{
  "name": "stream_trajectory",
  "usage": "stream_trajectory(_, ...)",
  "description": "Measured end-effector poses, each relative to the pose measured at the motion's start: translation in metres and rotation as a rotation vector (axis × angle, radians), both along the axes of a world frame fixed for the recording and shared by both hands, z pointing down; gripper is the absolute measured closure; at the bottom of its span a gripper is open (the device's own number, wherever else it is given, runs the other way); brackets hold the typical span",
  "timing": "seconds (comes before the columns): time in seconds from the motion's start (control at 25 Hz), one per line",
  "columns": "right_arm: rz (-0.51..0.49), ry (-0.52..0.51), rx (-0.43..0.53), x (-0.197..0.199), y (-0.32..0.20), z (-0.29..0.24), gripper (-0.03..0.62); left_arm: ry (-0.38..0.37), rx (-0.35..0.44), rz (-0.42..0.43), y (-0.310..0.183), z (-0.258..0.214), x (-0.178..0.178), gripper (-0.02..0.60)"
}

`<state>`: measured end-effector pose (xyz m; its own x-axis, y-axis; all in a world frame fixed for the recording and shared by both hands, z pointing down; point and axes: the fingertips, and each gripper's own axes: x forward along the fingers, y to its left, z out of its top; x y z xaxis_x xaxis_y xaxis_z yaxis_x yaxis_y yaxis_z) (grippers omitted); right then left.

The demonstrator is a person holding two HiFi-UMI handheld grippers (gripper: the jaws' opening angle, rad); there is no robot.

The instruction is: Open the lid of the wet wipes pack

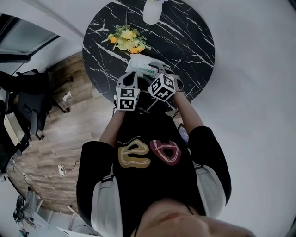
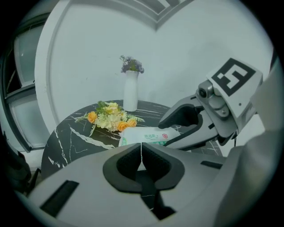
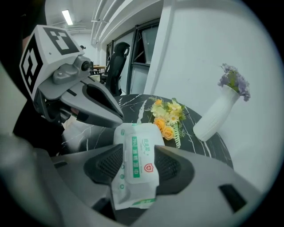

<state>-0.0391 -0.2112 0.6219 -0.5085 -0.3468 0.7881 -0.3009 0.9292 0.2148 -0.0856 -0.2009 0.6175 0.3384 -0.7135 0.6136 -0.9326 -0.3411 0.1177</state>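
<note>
A round black table [image 1: 185,41] with white marble veins stands before me, in front of a plain white wall [image 2: 186,66]. A bunch of yellow and orange flowers [image 1: 126,39] with green leaves lies flat on its top. Just behind the bunch, near the far edge, a tall white vase [image 1: 152,11] stands upright with a small sprig of purple blossoms [image 2: 132,64] in it. To my left the floor [image 1: 69,134] is wooden boards, and a small white thing on a cable [image 1: 60,169] lies there. A black office chair [image 3: 116,60] stands by dark-framed windows [image 3: 144,48], under a lit ceiling strip [image 3: 67,17].
</note>
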Motion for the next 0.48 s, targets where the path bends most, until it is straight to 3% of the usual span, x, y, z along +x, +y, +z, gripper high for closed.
stream_trajectory(0.48, -0.076, 0.127, -0.023, -0.003, 0.001, 0.023, 0.355, -0.052, -0.054, 0.041, -0.009, 0.021, 0.002, 0.563)
